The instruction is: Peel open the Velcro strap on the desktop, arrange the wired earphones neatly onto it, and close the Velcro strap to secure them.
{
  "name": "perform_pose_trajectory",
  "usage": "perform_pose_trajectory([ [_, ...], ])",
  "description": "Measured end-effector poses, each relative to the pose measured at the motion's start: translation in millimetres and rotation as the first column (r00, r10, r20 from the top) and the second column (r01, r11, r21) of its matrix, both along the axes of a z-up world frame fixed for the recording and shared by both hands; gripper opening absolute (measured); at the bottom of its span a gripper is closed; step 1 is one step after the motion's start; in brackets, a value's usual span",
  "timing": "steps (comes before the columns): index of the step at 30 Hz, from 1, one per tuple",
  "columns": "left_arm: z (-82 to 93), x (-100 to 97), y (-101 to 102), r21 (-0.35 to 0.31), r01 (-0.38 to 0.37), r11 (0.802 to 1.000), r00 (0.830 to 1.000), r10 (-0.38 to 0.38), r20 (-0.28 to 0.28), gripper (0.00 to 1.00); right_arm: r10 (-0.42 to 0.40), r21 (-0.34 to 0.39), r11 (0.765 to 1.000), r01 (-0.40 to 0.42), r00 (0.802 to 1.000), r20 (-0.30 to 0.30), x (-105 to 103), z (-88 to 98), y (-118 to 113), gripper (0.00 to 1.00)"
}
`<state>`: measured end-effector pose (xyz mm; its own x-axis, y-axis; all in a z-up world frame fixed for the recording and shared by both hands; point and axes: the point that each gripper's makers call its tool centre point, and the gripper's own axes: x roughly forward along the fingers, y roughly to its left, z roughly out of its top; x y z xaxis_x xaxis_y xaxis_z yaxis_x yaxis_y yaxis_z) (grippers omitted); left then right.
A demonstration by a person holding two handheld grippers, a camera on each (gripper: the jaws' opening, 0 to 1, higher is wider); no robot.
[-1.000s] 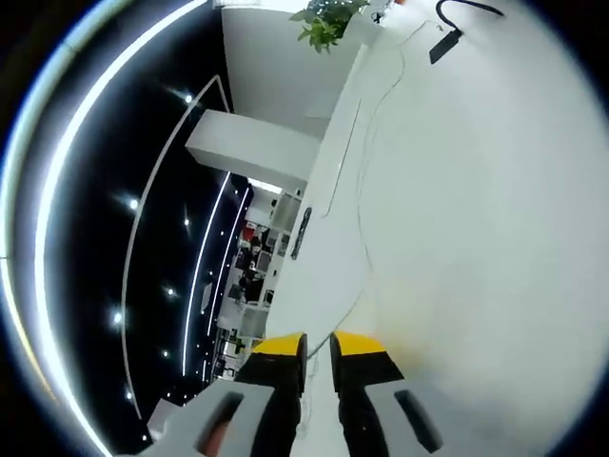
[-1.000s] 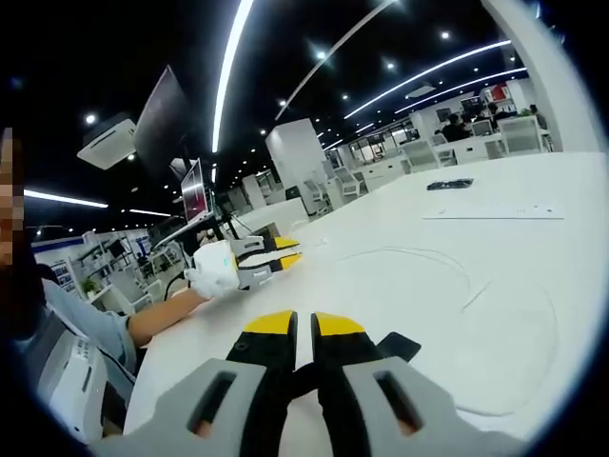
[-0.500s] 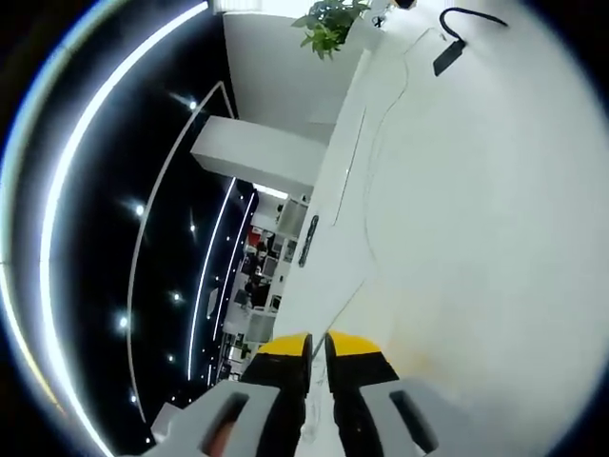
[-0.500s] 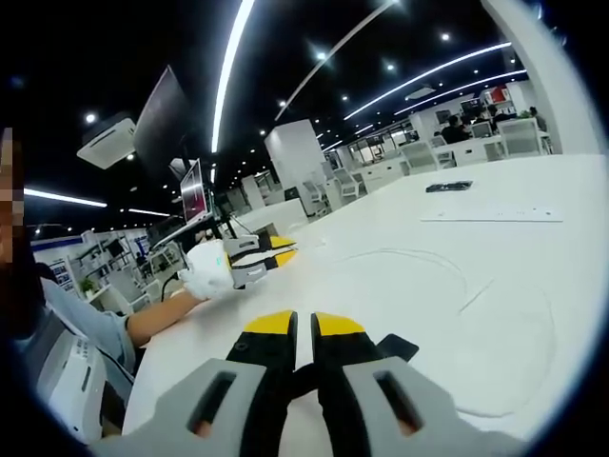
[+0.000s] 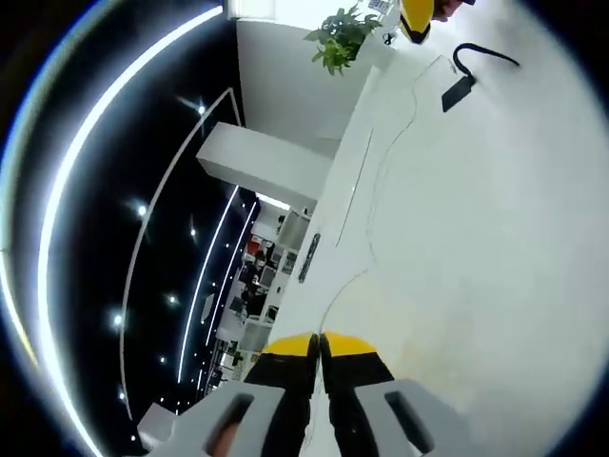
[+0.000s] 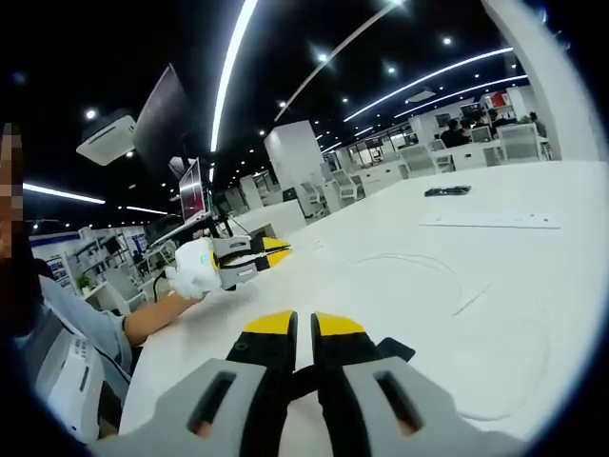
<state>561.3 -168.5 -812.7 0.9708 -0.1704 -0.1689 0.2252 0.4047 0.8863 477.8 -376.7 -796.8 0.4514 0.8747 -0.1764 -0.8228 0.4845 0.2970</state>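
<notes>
The thin white earphone cable point(image 5: 366, 205) runs across the white desktop point(image 5: 495, 248) up from my left gripper point(image 5: 317, 345), which is shut on it at the yellow tips. The black Velcro strap point(image 5: 464, 84) lies far along the desk, near the right gripper's yellow tip point(image 5: 416, 19). In the right gripper view my right gripper point(image 6: 304, 328) is shut, and the strap's black end point(image 6: 395, 349) sticks out beside its right jaw. The cable point(image 6: 447, 276) loops loosely over the desk beyond. The left gripper point(image 6: 259, 253) hovers at the left, held by a white-gloved hand point(image 6: 193, 268).
A black flat object point(image 6: 447, 190) and a white sheet point(image 6: 490, 221) lie farther back on the desk. A potted plant point(image 5: 341, 36) stands at the desk's far end. The person's sleeve point(image 6: 81, 328) is at the left. Office desks and chairs fill the background.
My left jaws have closed fully onto the cable. In the right gripper view the left gripper has drawn away to the left and the cable loop has shifted. The right gripper stays shut.
</notes>
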Motion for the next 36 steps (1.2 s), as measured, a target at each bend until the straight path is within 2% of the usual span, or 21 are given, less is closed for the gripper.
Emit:
perform_pose_trajectory([
  [8,10.9,-14.0,-14,-0.106,0.042,0.993,0.999,-0.041,0.009,0.06,-0.020,-0.010,1.000,0.020,1.000,0.015,5,0.9,-5,0.08],
  [12,19.5,-17.4,-22,-0.135,0.066,0.989,0.998,-0.063,0.029,0.06,-0.027,-0.010,1.000,0.028,0.999,0.016,7,0.6,-7,0.09],
  [23,36.0,-33.8,-49,-0.246,0.154,0.957,0.988,-0.146,0.049,0.06,-0.032,-0.016,0.999,0.033,0.999,0.025,8,-0.1,-8,0.09],
  [27,39.9,-41.2,-61,-0.280,0.192,0.941,0.981,-0.186,0.048,0.06,-0.032,-0.007,0.999,0.032,0.999,0.031,7,4.2,-8,0.09],
  [36,44.1,-55.1,-82,-0.382,0.267,0.885,0.960,-0.277,0.028,0.06,-0.007,-0.008,1.000,0.007,0.998,0.055,2,12.7,-2,0.10],
])
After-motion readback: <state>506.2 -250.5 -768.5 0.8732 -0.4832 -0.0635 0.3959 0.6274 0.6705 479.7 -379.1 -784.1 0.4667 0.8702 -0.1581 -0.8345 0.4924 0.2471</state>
